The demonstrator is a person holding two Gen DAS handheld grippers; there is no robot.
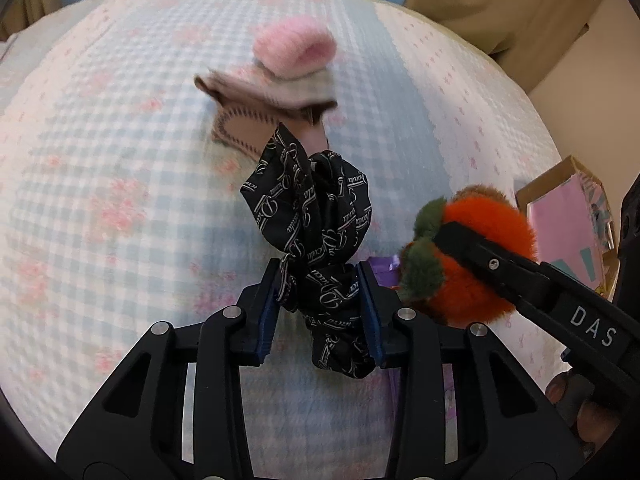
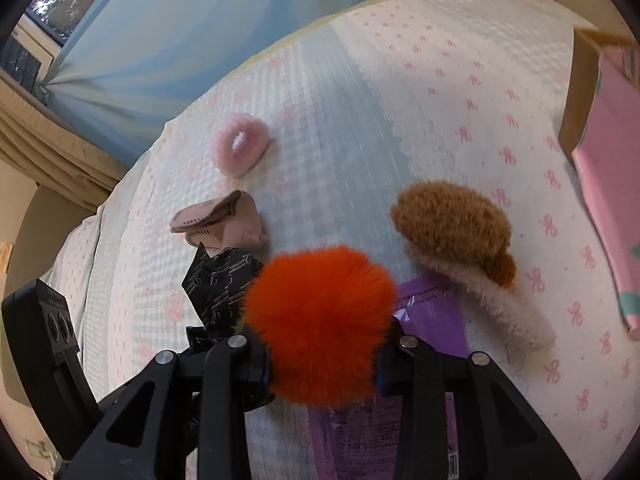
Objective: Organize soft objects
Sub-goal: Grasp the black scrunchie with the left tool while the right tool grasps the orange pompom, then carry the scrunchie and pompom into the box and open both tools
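Left of the cardboard box (image 1: pixel 568 208), the left gripper (image 1: pixel 322 312) clamps the black printed cloth (image 1: pixel 316 216) above the bedspread (image 1: pixel 120 160). Nearer the box, the right gripper (image 2: pixel 324 364) clenches the orange plush (image 2: pixel 320 320). Both pickups look done; next probably comes carrying them boxward.

A bed (image 2: pixel 360 92) carries everything, under a textured white cover with pale blue checks, pink flowers and small pink bows. On it lie a fluffy pink scrunchie (image 2: pixel 240 144), a folded beige cloth piece with zigzag stitching (image 2: pixel 224 222) nearer, a plush mushroom with a brown cap (image 2: pixel 456 232) on its side, and a flat purple plastic packet (image 2: pixel 432 316). A cardboard box with a pink lining (image 2: pixel 600 128) sits at the right edge.
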